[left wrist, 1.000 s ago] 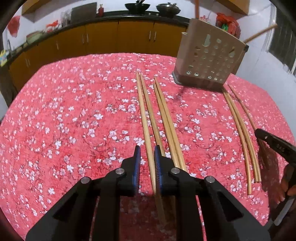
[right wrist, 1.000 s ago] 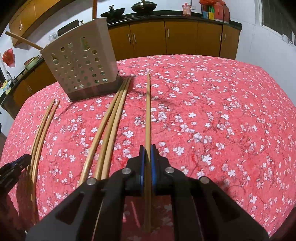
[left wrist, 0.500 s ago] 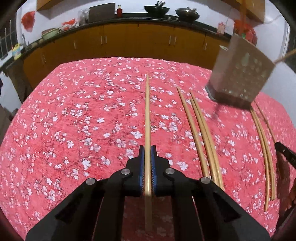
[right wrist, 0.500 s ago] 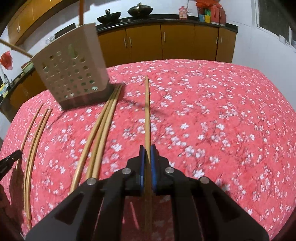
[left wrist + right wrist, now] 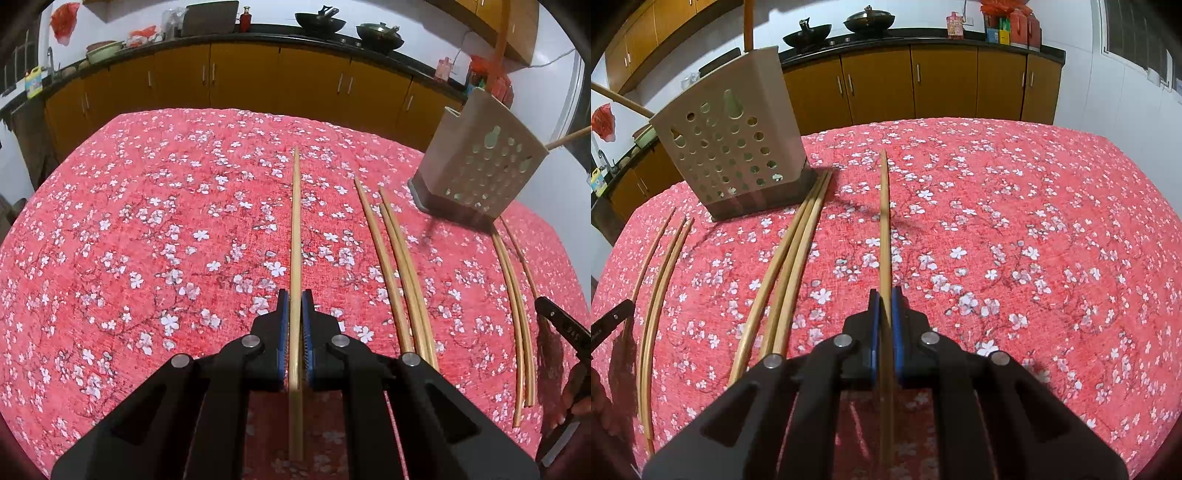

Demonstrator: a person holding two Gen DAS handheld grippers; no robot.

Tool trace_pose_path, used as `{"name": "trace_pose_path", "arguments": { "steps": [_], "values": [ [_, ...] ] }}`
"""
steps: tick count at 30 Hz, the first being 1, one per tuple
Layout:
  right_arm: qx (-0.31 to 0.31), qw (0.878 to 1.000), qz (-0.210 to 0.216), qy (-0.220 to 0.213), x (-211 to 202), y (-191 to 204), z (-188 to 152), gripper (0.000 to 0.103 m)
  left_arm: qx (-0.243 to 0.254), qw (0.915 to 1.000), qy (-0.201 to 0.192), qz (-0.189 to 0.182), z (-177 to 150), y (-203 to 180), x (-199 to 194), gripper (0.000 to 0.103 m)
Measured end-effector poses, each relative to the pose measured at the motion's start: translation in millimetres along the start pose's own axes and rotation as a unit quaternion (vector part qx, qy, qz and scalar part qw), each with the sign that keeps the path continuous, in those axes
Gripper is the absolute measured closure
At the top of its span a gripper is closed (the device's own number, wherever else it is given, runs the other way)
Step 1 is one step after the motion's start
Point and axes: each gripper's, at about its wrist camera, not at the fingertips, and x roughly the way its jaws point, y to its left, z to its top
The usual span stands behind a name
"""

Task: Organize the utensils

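Observation:
My left gripper (image 5: 294, 297) is shut on one bamboo chopstick (image 5: 295, 229) that points away over the red floral tablecloth (image 5: 147, 240). To its right lie three loose chopsticks (image 5: 397, 266) and further right another group (image 5: 515, 306). The beige perforated utensil holder (image 5: 484, 166) stands at the far right. My right gripper (image 5: 885, 295) is shut on a second chopstick (image 5: 884, 221), lifted off the cloth. In the right wrist view the holder (image 5: 735, 147) stands at far left, with three chopsticks (image 5: 792, 266) lying beside it and more (image 5: 659, 280) near the left edge.
Yellow kitchen cabinets (image 5: 240, 85) with a dark counter carrying woks (image 5: 321, 22) run behind the table. A long wooden handle (image 5: 620, 98) sticks out of the holder. The other gripper's tip (image 5: 561, 325) shows at the right edge of the left wrist view.
My left gripper closed on a chopstick and moved it left, away from the other three on the cloth. The right gripper kept its chopstick and hardly moved.

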Motion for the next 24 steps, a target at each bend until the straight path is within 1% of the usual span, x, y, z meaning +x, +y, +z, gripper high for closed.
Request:
{"name": "trace_pose_path", "arguments": {
  "steps": [24],
  "values": [
    [0.001, 1.0, 0.0, 0.0, 0.0, 0.3, 1.3, 0.094, -0.002, 1.0, 0.0, -0.001, -0.7, -0.5, -0.3, 0.094]
  ]
}}
